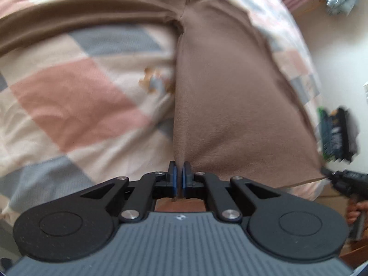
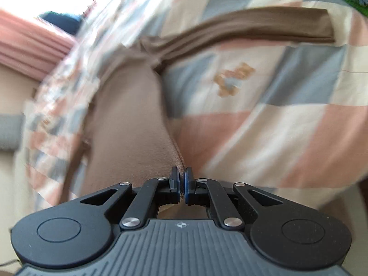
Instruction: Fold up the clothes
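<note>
Left wrist view: the left gripper is clenched on one corner of the brown garment, lifting it off the checked bedspread. The right gripper pinches another edge, one sleeve trailing flat across the bed.

Left hand-held gripper: black linkages, blue pads, silver screws, ribbed grey housing.

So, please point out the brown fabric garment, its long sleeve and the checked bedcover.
Brown fabric garment (image 1: 230,96), left wrist view, flat body panel.
Long sleeve (image 2: 264,24), right wrist view, middle.
Checked bedcover (image 1: 76,101), left wrist view, pink square.
</note>
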A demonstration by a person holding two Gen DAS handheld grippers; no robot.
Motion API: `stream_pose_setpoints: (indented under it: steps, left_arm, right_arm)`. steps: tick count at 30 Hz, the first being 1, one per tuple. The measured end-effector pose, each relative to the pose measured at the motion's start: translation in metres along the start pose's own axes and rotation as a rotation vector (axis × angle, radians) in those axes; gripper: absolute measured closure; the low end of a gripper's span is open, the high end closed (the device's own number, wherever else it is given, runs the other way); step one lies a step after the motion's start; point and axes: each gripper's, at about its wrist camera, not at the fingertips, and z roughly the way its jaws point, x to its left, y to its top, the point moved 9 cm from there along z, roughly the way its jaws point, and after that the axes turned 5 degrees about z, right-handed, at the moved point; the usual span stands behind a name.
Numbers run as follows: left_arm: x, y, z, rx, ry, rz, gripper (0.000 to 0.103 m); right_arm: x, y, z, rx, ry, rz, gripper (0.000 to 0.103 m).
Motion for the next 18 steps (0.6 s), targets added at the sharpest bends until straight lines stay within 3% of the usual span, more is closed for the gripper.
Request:
stream_pose_setpoints:
  steps: [5, 8, 10, 11, 12, 13, 14, 16, 18]
  left_arm:
    - [0.011, -0.037, 0.049, 0.091, 0.102, 0.001, 0.101]
    - [0.015, -0.039, 0.058, 0.093, 0.138, -0.046, 0.100]
    - [0.015, -0.035, 0.051, 0.101, 0.167, -0.030, 0.096]
    - [0.015, -0.033, 0.046, 0.104, 0.189, -0.005, 0.095]
    - [0.015, -0.031, 0.040, 0.104, 0.211, 0.014, 0.093]
    - [0.014, -0.028, 0.033, 0.092, 0.216, 0.018, 0.090]
    - [0.014, -0.026, 0.027, 0.079, 0.220, 0.021, 0.087]
    - [0.012, -0.021, 0.016, 0.033, 0.201, 0.000, 0.067]
    - [0.008, -0.017, 0.019, 0.006, 0.188, -0.017, 0.057]
  right_arm:
    - [-0.037, -0.025, 0.052, 0.101, -0.130, 0.017, 0.101]
    - [-0.037, -0.033, 0.074, 0.196, -0.119, 0.000, 0.097]
    - [-0.032, -0.029, 0.074, 0.224, -0.115, -0.025, 0.083]
    - [-0.030, -0.024, 0.070, 0.212, -0.124, -0.055, 0.083]
    - [-0.028, -0.017, 0.065, 0.194, -0.131, -0.081, 0.076]
    - [-0.027, -0.009, 0.060, 0.173, -0.130, -0.093, 0.066]
    - [-0.027, -0.001, 0.057, 0.152, -0.125, -0.099, 0.063]
    - [-0.025, 0.011, 0.055, 0.128, -0.102, -0.116, 0.063]
    - [-0.027, 0.014, 0.064, 0.148, -0.079, -0.125, 0.063]
